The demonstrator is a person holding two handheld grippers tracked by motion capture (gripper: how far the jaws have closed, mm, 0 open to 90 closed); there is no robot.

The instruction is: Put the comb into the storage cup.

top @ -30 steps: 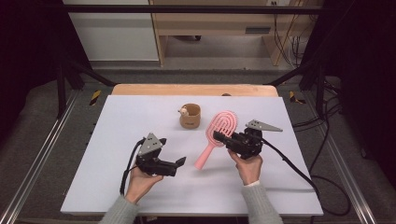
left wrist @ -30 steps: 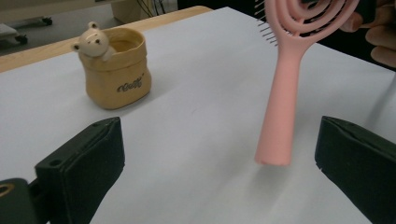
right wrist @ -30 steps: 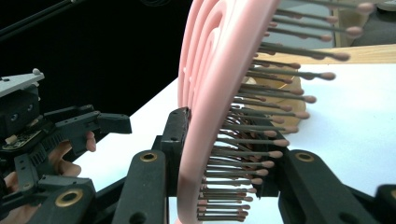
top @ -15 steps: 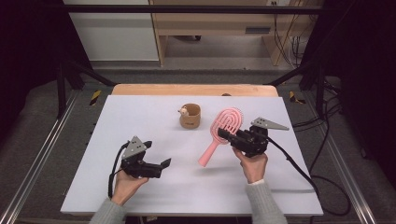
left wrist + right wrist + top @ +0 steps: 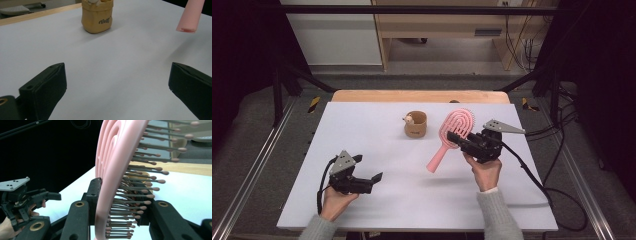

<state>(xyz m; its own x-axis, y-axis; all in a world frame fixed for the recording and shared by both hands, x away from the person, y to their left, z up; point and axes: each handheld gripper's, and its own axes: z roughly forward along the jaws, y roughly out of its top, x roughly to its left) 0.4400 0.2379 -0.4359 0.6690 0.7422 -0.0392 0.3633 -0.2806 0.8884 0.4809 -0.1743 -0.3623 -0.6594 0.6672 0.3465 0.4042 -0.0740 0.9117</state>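
Two black jaws of your right gripper [image 5: 460, 138] clamp the head of the pink plastic paddle hairbrush [image 5: 451, 137], one pad on its smooth back, the other among the brown-tipped bristles; the brush hangs clear of the white table [image 5: 377, 130], handle slanting down toward you. Your left gripper [image 5: 371, 180] sits low at the near left corner, jaws spread wide with nothing between them, well apart from the brush. Beyond both, the small tan cup with dark lettering [image 5: 415, 125] stands upright mid-table, just left of the brush head.
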